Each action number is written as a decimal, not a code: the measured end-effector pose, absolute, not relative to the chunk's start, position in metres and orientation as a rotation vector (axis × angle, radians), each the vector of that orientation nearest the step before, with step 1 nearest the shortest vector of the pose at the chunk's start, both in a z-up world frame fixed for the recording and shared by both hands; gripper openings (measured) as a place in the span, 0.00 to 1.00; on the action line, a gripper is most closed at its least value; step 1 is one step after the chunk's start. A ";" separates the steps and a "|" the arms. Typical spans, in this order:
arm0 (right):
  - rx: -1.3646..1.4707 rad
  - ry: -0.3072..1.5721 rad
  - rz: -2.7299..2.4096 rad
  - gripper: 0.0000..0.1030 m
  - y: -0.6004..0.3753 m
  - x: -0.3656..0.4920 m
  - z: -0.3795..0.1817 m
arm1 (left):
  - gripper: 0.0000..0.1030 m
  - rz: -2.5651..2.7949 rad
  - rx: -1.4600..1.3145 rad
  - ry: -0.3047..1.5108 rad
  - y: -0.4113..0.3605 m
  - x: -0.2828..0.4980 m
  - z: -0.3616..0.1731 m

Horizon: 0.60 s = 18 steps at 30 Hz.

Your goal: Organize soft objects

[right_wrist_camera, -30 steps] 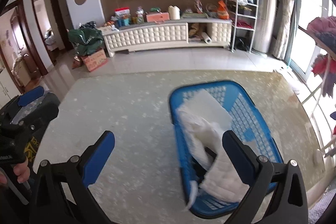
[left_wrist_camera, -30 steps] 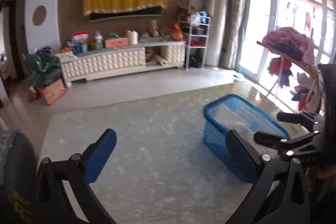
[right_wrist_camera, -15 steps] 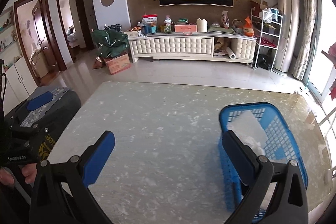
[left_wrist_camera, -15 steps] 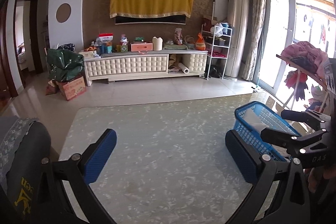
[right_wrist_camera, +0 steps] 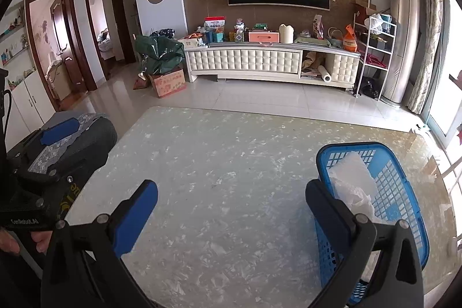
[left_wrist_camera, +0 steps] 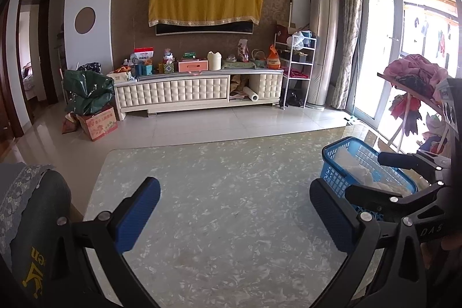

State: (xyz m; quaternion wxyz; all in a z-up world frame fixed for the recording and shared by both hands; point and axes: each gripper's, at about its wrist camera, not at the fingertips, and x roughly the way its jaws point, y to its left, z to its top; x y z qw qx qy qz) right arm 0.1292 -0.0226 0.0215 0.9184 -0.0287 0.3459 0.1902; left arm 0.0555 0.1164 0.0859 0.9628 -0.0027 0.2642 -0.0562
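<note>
Across the room's near half the table (right_wrist_camera: 231, 178) is spreading its pale marbled top under both of our tongs, and we are seeing nothing loose lying on its bare middle. At its right end the basket (right_wrist_camera: 404, 181) is sitting, blue and latticed, its long axis running near to far. White soft goods (right_wrist_camera: 350, 178) are lying inside it, a flat sheet toward the far end and crumpled stuff nearer us; how many pieces, we cannot tell.

We are holding the right gripper (right_wrist_camera: 231, 212) with its blue pads wide apart and nothing between them; its right finger is overlapping the basket's near left corner in view, though we cannot tell whether it is touching. We are holding the left gripper (left_wrist_camera: 235, 210) likewise spread and empty, over the table's middle, with the basket (left_wrist_camera: 336, 181) off to its right and beyond the right tool's frame.

So the soft goods are lying right of and slightly beyond both tongs, and the right hand is clearly the nearer. We are judging that any further reach belongs to it, entering the basket along the long axis.
</note>
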 end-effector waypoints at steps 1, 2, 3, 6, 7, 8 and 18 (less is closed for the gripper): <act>-0.058 0.710 0.389 1.00 -0.023 0.128 0.022 | 1.00 -0.112 -0.002 0.537 0.116 0.056 0.086; -0.057 0.709 0.389 1.00 -0.023 0.127 0.022 | 1.00 -0.112 0.000 0.538 0.116 0.056 0.085; -0.057 0.709 0.388 1.00 -0.022 0.126 0.022 | 1.00 -0.113 0.000 0.538 0.118 0.056 0.085; -0.056 0.707 0.386 1.00 -0.020 0.124 0.022 | 1.00 -0.111 -0.002 0.535 0.119 0.056 0.086; -0.057 0.706 0.385 1.00 -0.019 0.124 0.022 | 1.00 -0.111 -0.004 0.534 0.120 0.056 0.086; -0.058 0.706 0.386 1.00 -0.019 0.123 0.023 | 1.00 -0.112 -0.006 0.532 0.120 0.055 0.086; -0.052 0.697 0.394 1.00 -0.020 0.120 0.025 | 1.00 -0.131 0.002 0.530 0.116 0.054 0.086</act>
